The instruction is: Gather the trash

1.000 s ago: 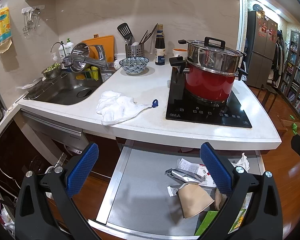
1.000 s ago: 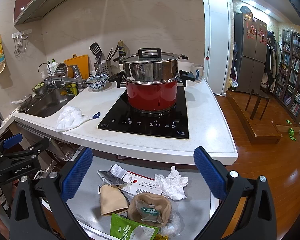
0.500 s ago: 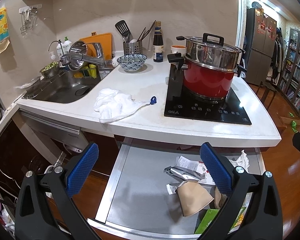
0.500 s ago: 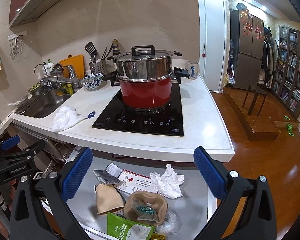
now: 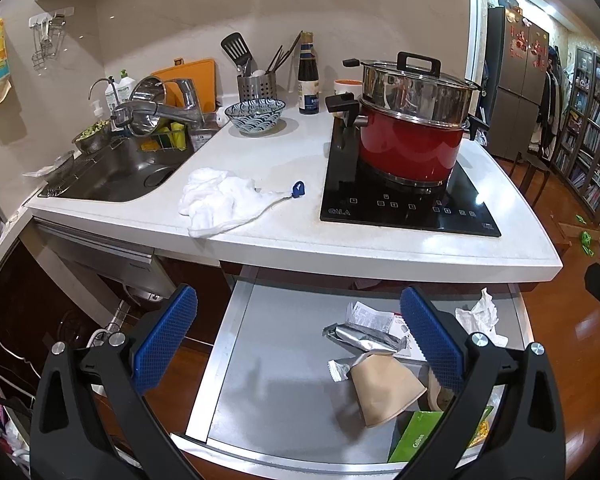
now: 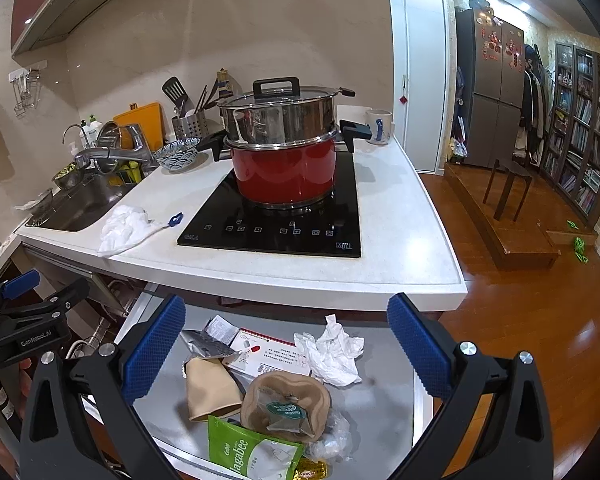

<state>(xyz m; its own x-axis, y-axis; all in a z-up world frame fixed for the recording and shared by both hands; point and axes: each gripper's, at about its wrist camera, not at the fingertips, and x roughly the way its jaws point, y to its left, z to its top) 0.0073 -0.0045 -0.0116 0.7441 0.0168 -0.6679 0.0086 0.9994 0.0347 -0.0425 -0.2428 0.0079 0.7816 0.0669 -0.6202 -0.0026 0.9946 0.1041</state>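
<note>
Trash lies on a pulled-out grey shelf (image 6: 384, 392) under the counter: a crumpled white tissue (image 6: 332, 354), a tan paper cup (image 6: 210, 388) on its side, a crushed tan cup with a tea bag (image 6: 288, 404), a green snack bag (image 6: 248, 452), a printed leaflet (image 6: 270, 354) and a silver wrapper (image 6: 204, 344). My right gripper (image 6: 284, 344) is open and empty above this pile. My left gripper (image 5: 300, 336) is open and empty above the shelf's bare left part (image 5: 268, 380); the tan cup (image 5: 384, 392), wrapper (image 5: 364, 336) and tissue (image 5: 480, 316) lie to its right.
The white counter (image 5: 300, 236) overhangs the shelf. On it are a white cloth (image 5: 220, 200), a black cooktop (image 5: 404, 208) with a red pot (image 5: 408, 148) and steel steamer, a bowl (image 5: 256, 114) and a sink (image 5: 112, 180) at left. Wooden floor (image 6: 520, 300) lies to the right.
Both grippers have drifted slightly back and up; the counter and shelf sit a little lower in view. Both stay open and empty. The trash has not moved.
</note>
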